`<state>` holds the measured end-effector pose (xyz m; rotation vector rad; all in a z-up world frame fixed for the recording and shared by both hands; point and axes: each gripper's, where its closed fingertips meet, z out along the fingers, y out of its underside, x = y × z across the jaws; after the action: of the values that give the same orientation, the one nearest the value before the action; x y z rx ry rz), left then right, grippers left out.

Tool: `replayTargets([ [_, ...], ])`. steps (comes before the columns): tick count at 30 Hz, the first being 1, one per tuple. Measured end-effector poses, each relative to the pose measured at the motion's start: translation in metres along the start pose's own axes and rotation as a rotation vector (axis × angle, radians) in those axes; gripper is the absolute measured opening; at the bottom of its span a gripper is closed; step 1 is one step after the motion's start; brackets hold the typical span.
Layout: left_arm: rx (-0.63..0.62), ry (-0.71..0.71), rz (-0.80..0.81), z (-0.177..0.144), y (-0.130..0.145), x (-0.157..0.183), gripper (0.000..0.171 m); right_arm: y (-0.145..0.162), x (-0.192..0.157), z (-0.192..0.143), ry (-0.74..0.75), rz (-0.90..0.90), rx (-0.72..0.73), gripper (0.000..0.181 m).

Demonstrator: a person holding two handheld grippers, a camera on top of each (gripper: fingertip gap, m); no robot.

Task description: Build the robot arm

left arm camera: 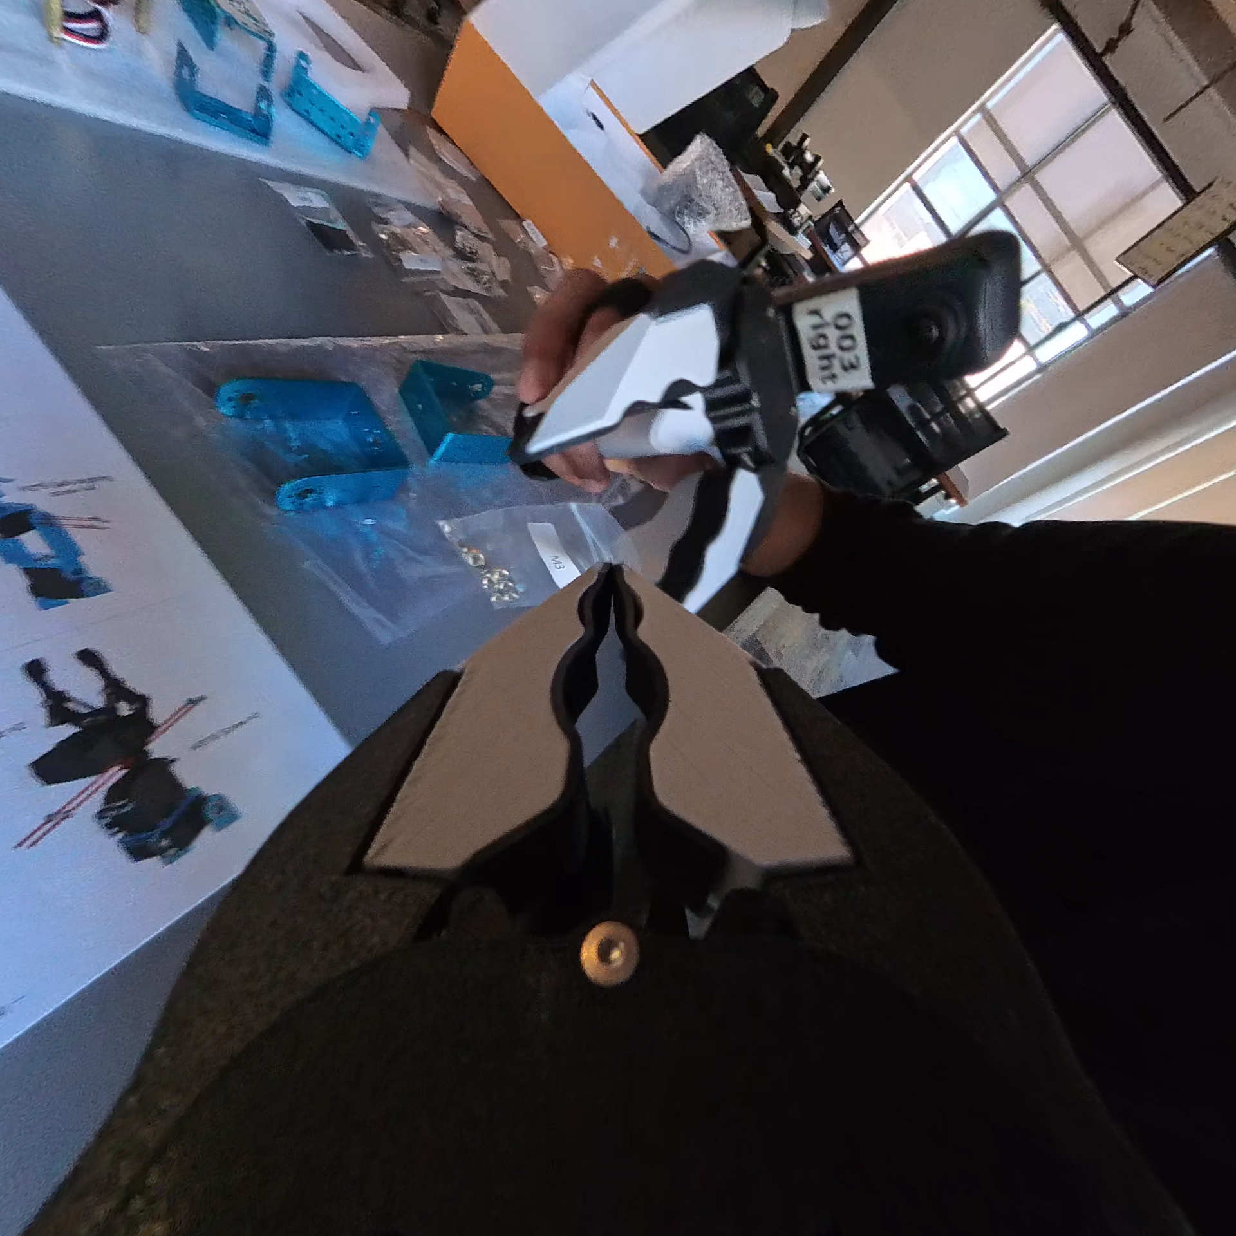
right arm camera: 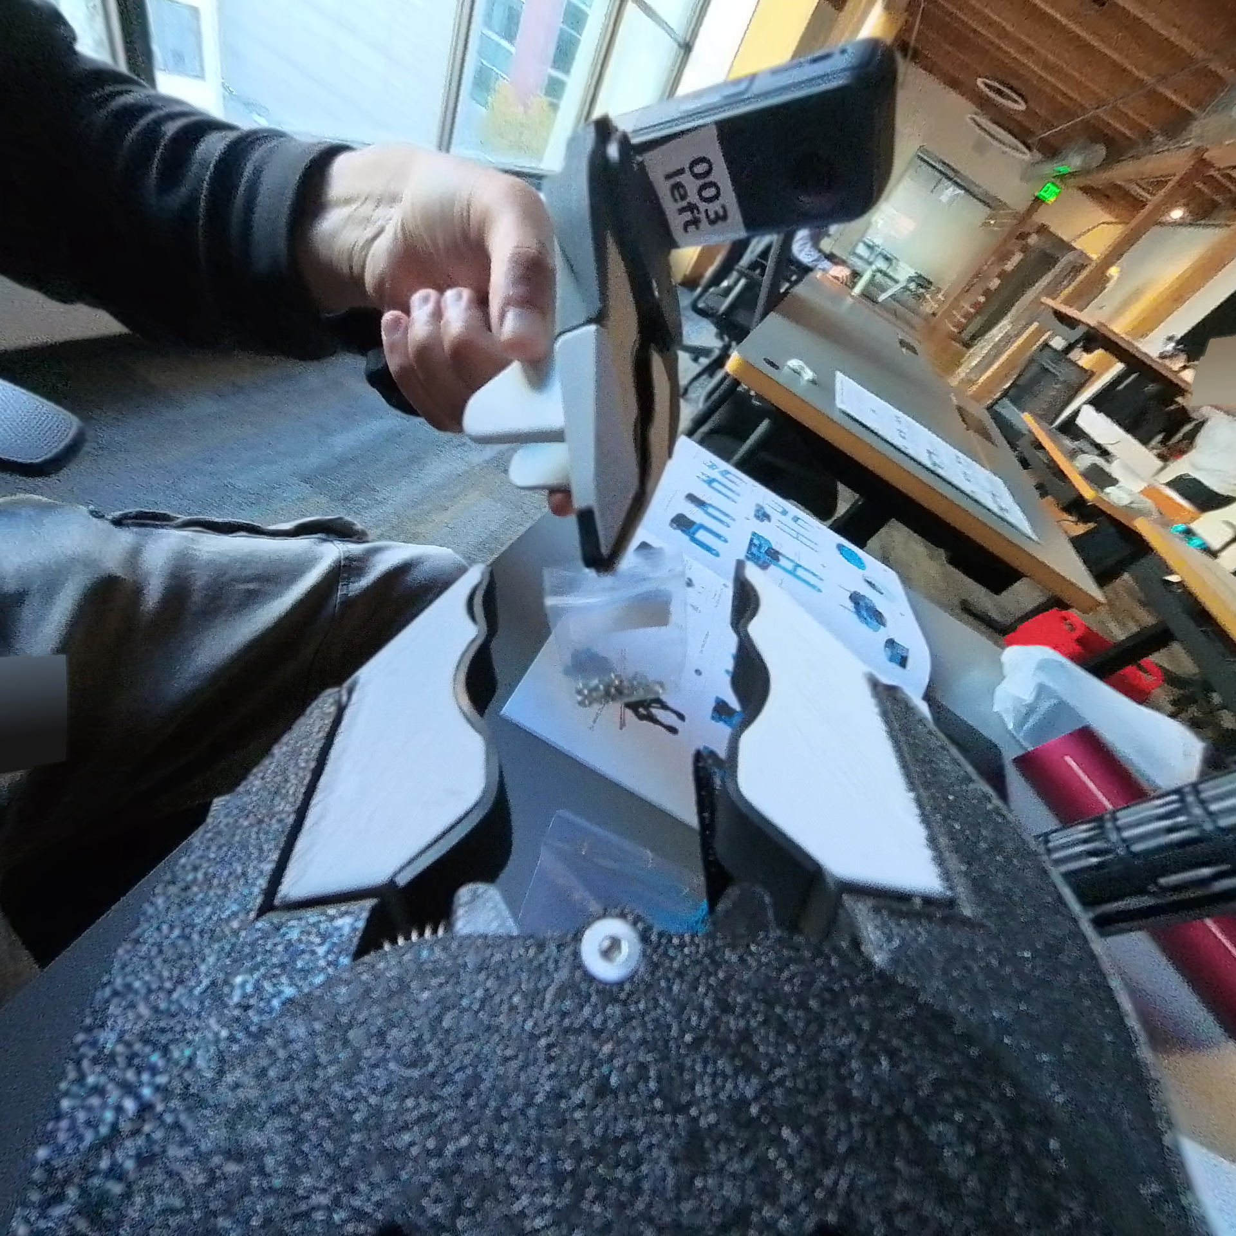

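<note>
Above the grey worktop [left arm camera: 167, 281]: left claw [left arm camera: 610, 572], tips pinched on the top edge of a small clear bag [right arm camera: 619, 625] of silver nuts, hanging over an instruction sheet [right arm camera: 796, 575]. Right claw [right arm camera: 612, 588], fingers spread wide, empty, just behind the bag. Blue metal brackets [left arm camera: 321, 435] lie on plastic nearby; red cylinder [right arm camera: 1137, 843] alongside.

bag of nuts [left arm camera: 528, 558] beside brackets [left arm camera: 314, 435] (on table [left arm camera: 134, 281]) | instruction sheet [right arm camera: 789, 568] under bag
</note>
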<state>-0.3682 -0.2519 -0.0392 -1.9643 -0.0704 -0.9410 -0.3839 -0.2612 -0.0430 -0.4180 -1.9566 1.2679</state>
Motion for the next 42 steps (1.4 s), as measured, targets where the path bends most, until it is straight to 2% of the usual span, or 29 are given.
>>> replayTargets([
  [6, -0.064, 0.054, -0.028, 0.022, 0.008, 0.033, 0.0, -0.003, -0.015, -0.027, -0.091, 0.008, 0.005, 0.06],
  [10, -0.055, 0.033, -0.02, 0.028, 0.007, 0.046, 0.0, -0.01, -0.026, -0.044, -0.117, -0.023, -0.001, 0.037],
  [15, -0.077, -0.021, 0.006, 0.033, 0.009, 0.054, 0.0, -0.017, -0.034, -0.053, -0.088, -0.069, 0.009, 0.029],
  [17, -0.091, -0.051, 0.015, 0.034, 0.009, 0.053, 0.0, -0.019, -0.033, -0.057, -0.068, -0.09, 0.012, 0.029],
  [20, -0.131, -0.069, 0.025, 0.036, 0.011, 0.056, 0.0, -0.026, -0.032, -0.058, -0.048, -0.088, 0.029, 0.052],
  [32, -0.132, -0.01, -0.016, 0.041, 0.01, 0.075, 0.0, -0.035, -0.039, -0.067, -0.075, -0.136, 0.04, 0.038],
  [38, -0.153, -0.064, 0.011, 0.038, 0.012, 0.07, 0.0, -0.038, -0.038, -0.071, -0.062, -0.152, 0.06, 0.018],
  [39, -0.162, -0.085, 0.029, 0.038, 0.013, 0.068, 0.0, -0.038, -0.038, -0.07, -0.057, -0.153, 0.056, 0.02],
  [42, -0.194, -0.144, 0.111, 0.037, 0.012, 0.066, 0.0, -0.038, -0.037, -0.074, -0.085, -0.04, 0.079, 0.049],
])
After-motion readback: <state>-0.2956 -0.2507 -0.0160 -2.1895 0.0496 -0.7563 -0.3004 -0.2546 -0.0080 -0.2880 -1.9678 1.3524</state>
